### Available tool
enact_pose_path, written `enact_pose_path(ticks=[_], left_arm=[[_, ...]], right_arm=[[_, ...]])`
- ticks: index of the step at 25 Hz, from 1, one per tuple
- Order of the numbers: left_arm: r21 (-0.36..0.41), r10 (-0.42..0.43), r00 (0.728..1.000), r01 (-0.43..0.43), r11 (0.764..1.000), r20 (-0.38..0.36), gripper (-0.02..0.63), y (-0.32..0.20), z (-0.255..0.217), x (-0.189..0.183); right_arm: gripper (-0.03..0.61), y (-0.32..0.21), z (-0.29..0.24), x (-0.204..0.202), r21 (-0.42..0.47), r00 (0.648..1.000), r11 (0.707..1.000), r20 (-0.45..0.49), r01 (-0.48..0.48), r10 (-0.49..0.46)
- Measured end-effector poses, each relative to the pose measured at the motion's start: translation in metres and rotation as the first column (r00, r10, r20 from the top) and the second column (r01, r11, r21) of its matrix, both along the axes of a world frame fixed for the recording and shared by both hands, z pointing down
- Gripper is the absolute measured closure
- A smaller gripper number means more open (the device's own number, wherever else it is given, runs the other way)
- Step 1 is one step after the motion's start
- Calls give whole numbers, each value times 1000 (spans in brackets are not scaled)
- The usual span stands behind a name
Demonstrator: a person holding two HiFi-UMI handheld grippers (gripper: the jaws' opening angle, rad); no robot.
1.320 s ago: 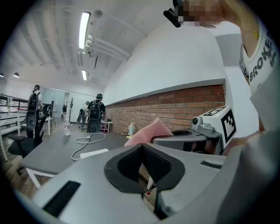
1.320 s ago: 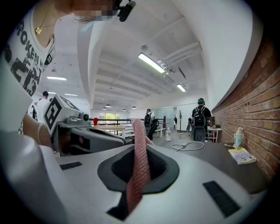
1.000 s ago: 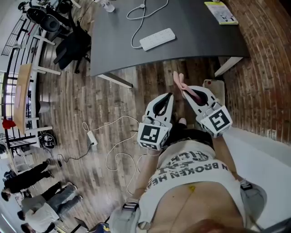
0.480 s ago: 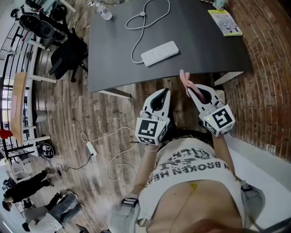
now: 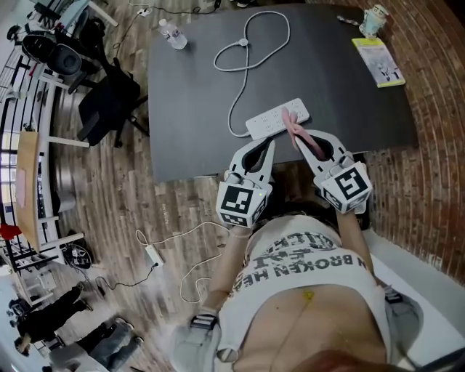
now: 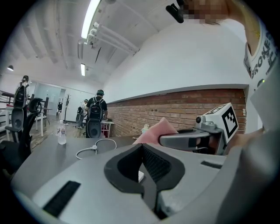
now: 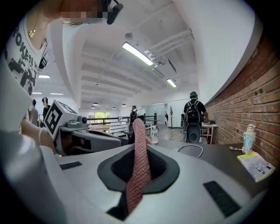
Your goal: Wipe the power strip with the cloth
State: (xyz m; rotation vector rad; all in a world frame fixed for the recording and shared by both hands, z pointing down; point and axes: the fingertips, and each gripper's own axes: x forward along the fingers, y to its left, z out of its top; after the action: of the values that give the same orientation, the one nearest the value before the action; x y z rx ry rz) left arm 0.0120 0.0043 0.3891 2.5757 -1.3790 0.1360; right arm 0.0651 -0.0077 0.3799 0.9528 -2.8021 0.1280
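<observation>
A white power strip (image 5: 276, 119) lies near the front edge of the dark grey table (image 5: 196, 109), and its white cable (image 5: 243, 51) loops away toward the back. My right gripper (image 5: 299, 136) is shut on a pink cloth (image 5: 294, 125), whose free end hangs over the strip's right part. In the right gripper view the cloth (image 7: 140, 162) stands up between the closed jaws. My left gripper (image 5: 269, 146) is shut with nothing in it, just in front of the strip's left half. A small piece of the power strip (image 6: 140, 176) shows through the left gripper's jaw window.
A clear bottle (image 5: 173, 33) stands at the table's far left. A yellow-green booklet (image 5: 382, 61) and a small figure (image 5: 372, 19) are at the far right, by the brick wall (image 5: 436, 109). A black chair (image 5: 109, 102) stands left of the table. Cables lie on the wooden floor (image 5: 156, 243).
The table and power strip have come nearer in the head view as I approached. Both grippers, first over the floor, now reach the table's front edge, the cloth over the strip.
</observation>
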Motion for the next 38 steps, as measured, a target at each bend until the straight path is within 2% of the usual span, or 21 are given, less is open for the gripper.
enact_pose_path(ticks=[9,19,25,32,38], left_arm=[[-14,-11,1000,11,1000,7,606,-40,7,-36],[-37,-76,997,76,996,6,606,-63,16,-55],[-69,-72,997,74,995,24,606,-71,36,-60],[-173,-60,996,72,982,73,603,-68,92,-69],[-296,9,991,30,955,130,518,-71,146,-67]], right_arm=[[561,-40,12,-46,-31,999,999,-8,44,-44],[561,-67,23,-70,-64,991,989,-30,130,-132],[561,-75,37,-76,-87,986,984,-43,156,-160],[561,-83,70,-81,-133,979,977,-95,165,-179],[561,-98,97,-83,-192,976,971,-137,141,-169]])
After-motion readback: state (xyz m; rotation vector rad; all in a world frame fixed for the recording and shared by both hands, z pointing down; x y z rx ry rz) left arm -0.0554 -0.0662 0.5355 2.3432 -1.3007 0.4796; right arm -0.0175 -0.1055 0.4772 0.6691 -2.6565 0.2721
